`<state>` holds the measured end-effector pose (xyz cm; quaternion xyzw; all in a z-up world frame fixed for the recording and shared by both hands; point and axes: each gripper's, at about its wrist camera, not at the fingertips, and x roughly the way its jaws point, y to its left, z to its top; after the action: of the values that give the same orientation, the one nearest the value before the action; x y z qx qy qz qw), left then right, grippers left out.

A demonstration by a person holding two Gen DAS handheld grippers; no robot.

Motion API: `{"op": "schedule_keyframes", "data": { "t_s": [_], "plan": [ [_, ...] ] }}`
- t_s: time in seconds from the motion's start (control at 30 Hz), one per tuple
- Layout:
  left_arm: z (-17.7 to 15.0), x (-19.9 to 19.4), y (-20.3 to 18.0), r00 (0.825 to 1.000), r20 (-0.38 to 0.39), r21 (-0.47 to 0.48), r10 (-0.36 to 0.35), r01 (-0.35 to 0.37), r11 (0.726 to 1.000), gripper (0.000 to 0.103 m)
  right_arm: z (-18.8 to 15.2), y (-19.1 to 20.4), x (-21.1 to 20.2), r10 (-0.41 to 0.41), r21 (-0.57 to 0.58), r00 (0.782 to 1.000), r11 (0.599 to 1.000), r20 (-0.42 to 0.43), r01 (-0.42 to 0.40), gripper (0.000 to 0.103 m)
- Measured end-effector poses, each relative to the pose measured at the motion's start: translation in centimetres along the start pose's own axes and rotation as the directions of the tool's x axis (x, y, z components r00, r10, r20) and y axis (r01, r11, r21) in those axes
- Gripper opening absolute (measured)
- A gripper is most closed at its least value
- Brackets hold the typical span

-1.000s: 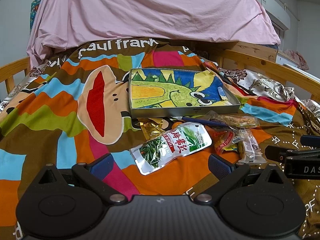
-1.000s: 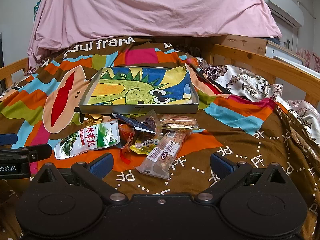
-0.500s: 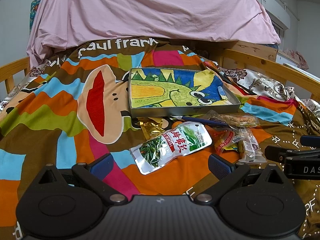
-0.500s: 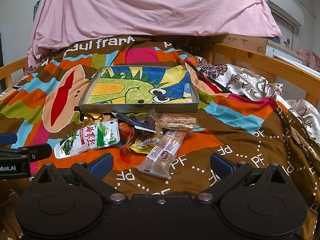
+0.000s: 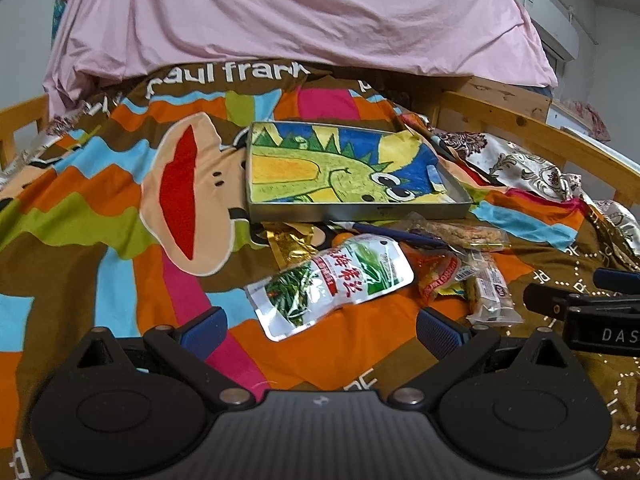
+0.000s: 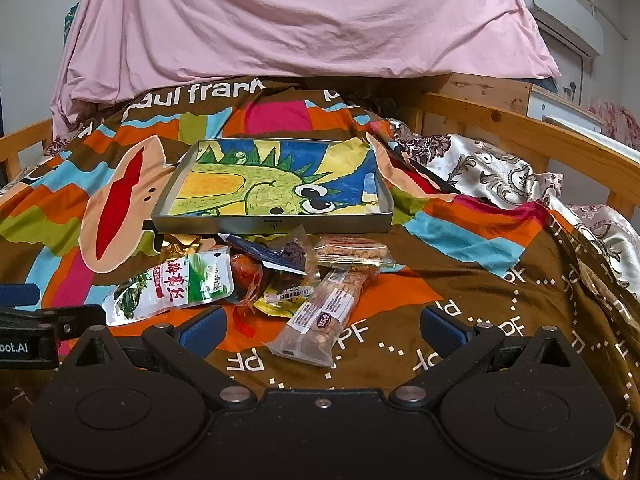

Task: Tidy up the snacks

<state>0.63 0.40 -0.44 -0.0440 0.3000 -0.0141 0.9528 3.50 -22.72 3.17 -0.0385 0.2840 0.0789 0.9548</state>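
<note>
A shallow metal tray point(image 5: 356, 213) point(image 6: 272, 225) with a green dinosaur drawing on its floor lies on the patterned bedspread. In front of it lies a heap of snacks: a green-and-white pouch point(image 5: 332, 284) point(image 6: 172, 286), a red packet point(image 5: 438, 276), a clear-wrapped bar point(image 6: 324, 316) point(image 5: 490, 292), a nut bar point(image 6: 350, 250), a gold wrapper point(image 5: 290, 242) and a dark blue packet point(image 6: 264, 256). My left gripper point(image 5: 322, 328) is open just short of the pouch. My right gripper point(image 6: 322, 330) is open, with the near end of the clear-wrapped bar between its fingers, untouched.
A pink sheet point(image 5: 300, 16) drapes a mound behind the tray. Wooden bed rails point(image 6: 520, 128) run along the right and left. A floral satin cloth point(image 6: 500, 176) lies bunched at the right. Bare bedspread point(image 5: 100, 220) stretches left of the snacks.
Both grippers have crept slightly forward toward the snack heap. Nothing has been taken hold of and the snacks lie as before.
</note>
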Motion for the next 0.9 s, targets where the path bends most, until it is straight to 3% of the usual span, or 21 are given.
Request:
{"op": "schedule_keyframes", "data": {
  "t_s": [0.3,0.57,0.9],
  "plan": [
    [0.2,1.0,0.7,0.998,-0.054,-0.051,-0.026,0.023,0.998,0.103,1.0,-0.1,1.9,0.017,0.000,0.999,1.000,-0.041,-0.017,0.102],
    [1.2,1.7,0.3,1.000,-0.025,-0.030,0.020,-0.021,0.999,0.103,1.8,-0.8,4.3,0.037,0.048,0.995,0.998,-0.096,-0.032,0.103],
    [4.6,5.2,0.2,0.998,-0.019,0.035,-0.057,0.058,0.998,0.103,2.6,-1.9,6.8,0.042,0.083,0.990,0.996,-0.135,-0.030,0.103]
  ]
}}
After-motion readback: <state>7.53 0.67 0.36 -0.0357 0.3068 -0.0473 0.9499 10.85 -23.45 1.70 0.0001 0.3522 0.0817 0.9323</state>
